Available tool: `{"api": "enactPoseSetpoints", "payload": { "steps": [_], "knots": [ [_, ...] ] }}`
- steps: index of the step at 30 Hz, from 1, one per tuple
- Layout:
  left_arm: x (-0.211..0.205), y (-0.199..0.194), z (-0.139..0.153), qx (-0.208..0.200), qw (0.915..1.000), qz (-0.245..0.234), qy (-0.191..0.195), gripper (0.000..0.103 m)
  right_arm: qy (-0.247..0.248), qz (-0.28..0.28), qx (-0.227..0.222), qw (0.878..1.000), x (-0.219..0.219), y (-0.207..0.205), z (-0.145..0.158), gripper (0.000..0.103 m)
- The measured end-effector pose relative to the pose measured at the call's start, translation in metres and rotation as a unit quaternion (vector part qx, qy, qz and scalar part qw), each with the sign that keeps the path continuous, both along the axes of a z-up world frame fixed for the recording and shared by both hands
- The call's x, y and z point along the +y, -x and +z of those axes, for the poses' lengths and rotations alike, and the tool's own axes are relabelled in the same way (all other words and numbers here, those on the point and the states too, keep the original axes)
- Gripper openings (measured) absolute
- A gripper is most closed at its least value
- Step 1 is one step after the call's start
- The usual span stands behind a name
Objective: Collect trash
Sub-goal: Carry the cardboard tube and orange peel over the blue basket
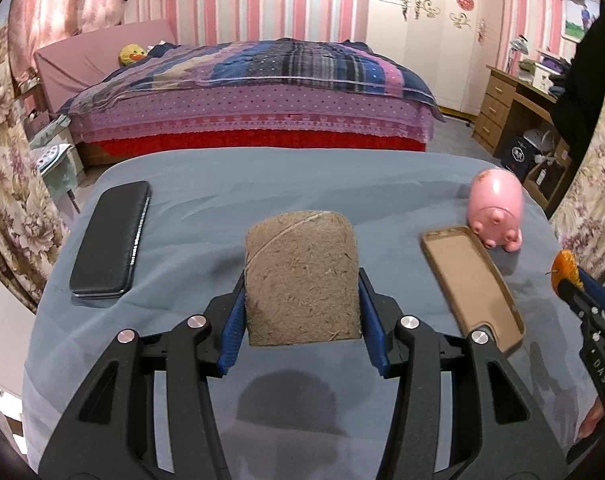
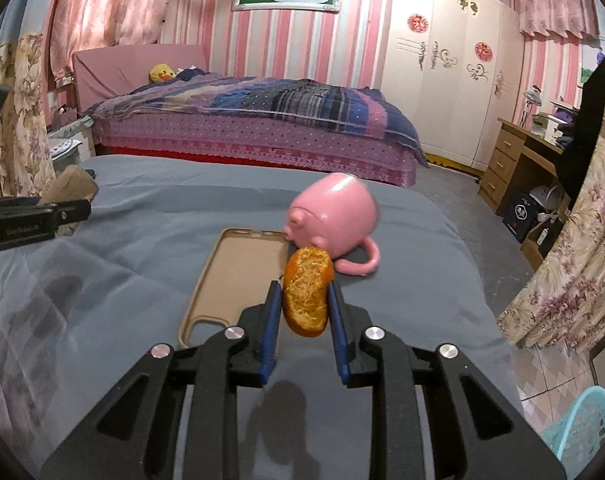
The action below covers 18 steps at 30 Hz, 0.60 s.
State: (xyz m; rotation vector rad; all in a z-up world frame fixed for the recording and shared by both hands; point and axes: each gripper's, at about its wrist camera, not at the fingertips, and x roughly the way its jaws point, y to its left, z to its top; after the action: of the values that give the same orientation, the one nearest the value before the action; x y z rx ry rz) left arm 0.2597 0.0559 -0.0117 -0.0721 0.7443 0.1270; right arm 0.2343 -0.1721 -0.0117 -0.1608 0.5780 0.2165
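A grey cloth-covered table (image 1: 206, 196) fills the lower half of both wrist views, with a bed under a purple patchwork quilt (image 1: 254, 80) across the upper middle. At the lower right edge of the right wrist view, a pale blue plastic basket (image 2: 578, 432) shows; its contents cannot be seen. On the cloth, a black phone (image 1: 110, 240) lies at left, an empty tan phone case (image 1: 472, 284) right of centre, touching a tipped pink pig-shaped mug (image 1: 496, 208). The left gripper (image 1: 302, 280) is clamped on a rough brown fibrous block (image 1: 302, 276) lifted above the table at frame centre. The right gripper (image 2: 304, 292) pinches a piece of orange citrus peel (image 2: 307, 290), raised just before the mug.
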Motion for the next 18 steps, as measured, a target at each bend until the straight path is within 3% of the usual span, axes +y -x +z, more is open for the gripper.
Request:
{"api": "enactPoseSetpoints", "payload": {
  "steps": [8, 12, 18],
  "knots": [
    [-0.043, 0.006, 0.008, -0.004, 0.9994, -0.035, -0.006, 0.049, -0.009, -0.031, -0.009, 0.999, -0.050, 0.022, 0.001, 0.024],
    [-0.079, 0.010, 0.016, -0.014, 0.9977, -0.065, 0.017, 0.049, -0.010, -0.061, -0.012, 0.998, -0.082, 0.033, 0.005, 0.024],
    [-0.137, 0.018, 0.021, -0.028, 0.9935, -0.109, 0.014, 0.049, -0.010, -0.105, -0.027, 0.994, -0.135, 0.052, 0.019, 0.024]
  ]
}}
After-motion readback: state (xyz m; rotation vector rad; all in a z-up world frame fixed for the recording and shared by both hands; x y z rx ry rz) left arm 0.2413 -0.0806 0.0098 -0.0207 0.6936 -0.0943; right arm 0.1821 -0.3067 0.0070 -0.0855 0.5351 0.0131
